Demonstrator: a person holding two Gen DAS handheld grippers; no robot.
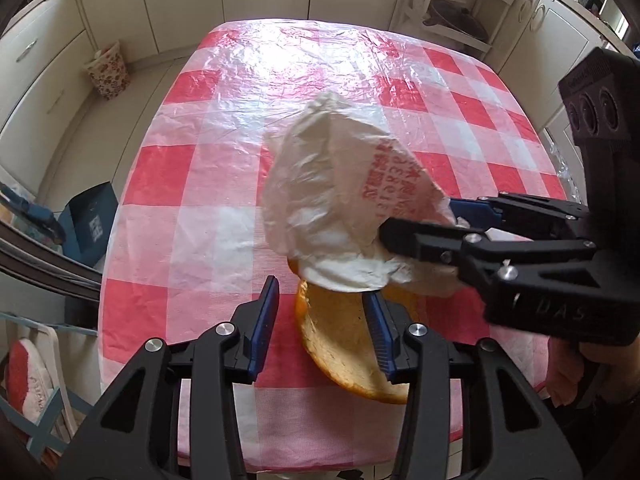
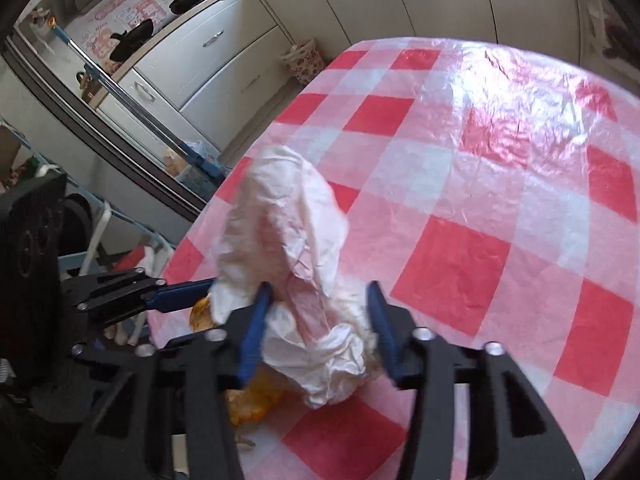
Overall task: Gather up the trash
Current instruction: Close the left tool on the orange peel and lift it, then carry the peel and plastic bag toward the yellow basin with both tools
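A crumpled white plastic bag (image 1: 332, 200) with red print stands up on the checked tablecloth (image 1: 180, 168). My right gripper (image 1: 420, 220) reaches in from the right and is shut on the bag's lower edge. In the right wrist view the bag (image 2: 304, 264) fills the gap between that gripper's (image 2: 318, 324) blue pads. Under the bag lies a curved orange peel (image 1: 340, 348) with a pale inside. My left gripper (image 1: 322, 328) stands open over the peel: the right pad is against it, the left pad apart. One left finger (image 2: 180, 292) shows beside the peel (image 2: 200, 314).
The table's near edge runs just under both grippers. A floral bin (image 1: 108, 72) stands on the floor at the far left, with a blue box (image 1: 92, 224) nearer. White cabinets ring the room, and a shelf rack (image 1: 452, 12) stands behind the table. A hand (image 1: 592, 364) holds the right gripper.
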